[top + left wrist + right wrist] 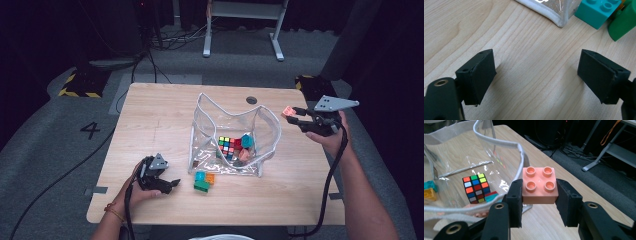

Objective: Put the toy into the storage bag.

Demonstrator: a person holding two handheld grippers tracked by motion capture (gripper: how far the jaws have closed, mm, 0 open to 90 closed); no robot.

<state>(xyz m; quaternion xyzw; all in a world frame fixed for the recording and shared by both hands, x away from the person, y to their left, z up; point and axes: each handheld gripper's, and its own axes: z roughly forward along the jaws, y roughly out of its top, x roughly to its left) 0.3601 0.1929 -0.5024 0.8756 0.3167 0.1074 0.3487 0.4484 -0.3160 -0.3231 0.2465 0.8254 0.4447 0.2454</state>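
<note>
My right tongs (538, 195) are clenched on the pink brick (539, 185), lifted above the table (150, 125) at 3 o'clock of the clear bag (235, 135). My left tongs (536, 77) rest released near 7 o'clock of it. I think the soft rim may catch the brick, so it falls outside.

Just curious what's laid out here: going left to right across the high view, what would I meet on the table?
Left hand-held gripper → green brick → clear bag → pink brick → right hand-held gripper.
</note>
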